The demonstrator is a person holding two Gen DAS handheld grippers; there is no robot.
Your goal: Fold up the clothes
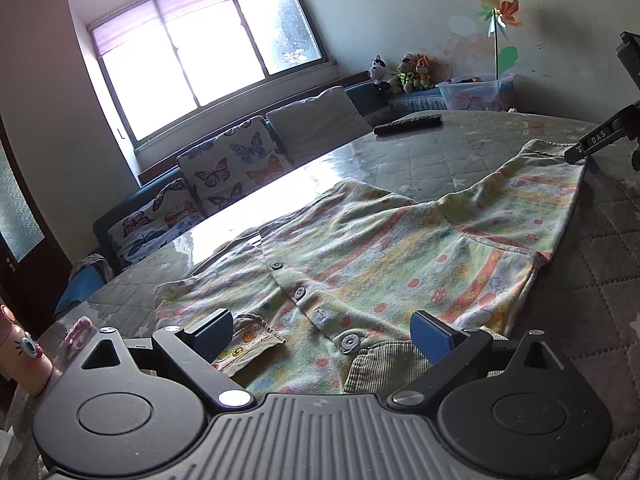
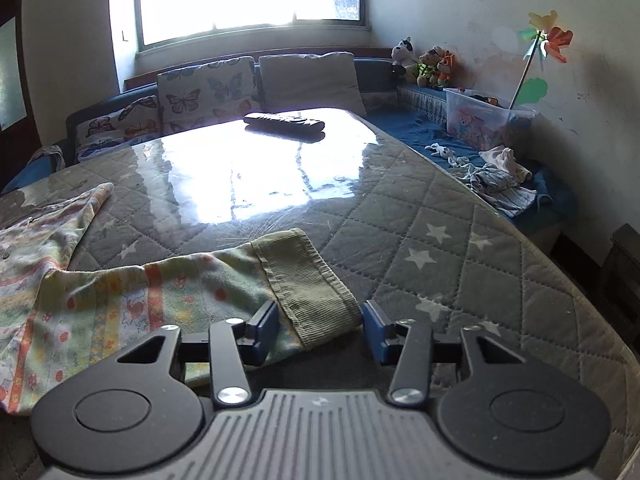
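Note:
A pastel patterned baby romper (image 1: 380, 248) with snap buttons lies spread flat on the quilted table (image 2: 440, 240). My left gripper (image 1: 322, 336) hovers open over its neck end, with a snap (image 1: 348, 342) and the ribbed collar between the blue pads (image 1: 432, 336). My right gripper (image 2: 320, 328) is at the far leg end. Its jaws stand on either side of the green ribbed cuff (image 2: 308, 284), which lies flat and unbunched between them. One finger of the right gripper (image 1: 596, 140) shows at that cuff in the left wrist view.
A black remote control (image 2: 284, 122) lies at the table's far side. A pink toy bottle (image 1: 24, 352) stands at the near left edge. Behind are a sofa with butterfly cushions (image 2: 200, 92), a clear plastic bin (image 2: 480, 120) and loose clothes (image 2: 496, 184).

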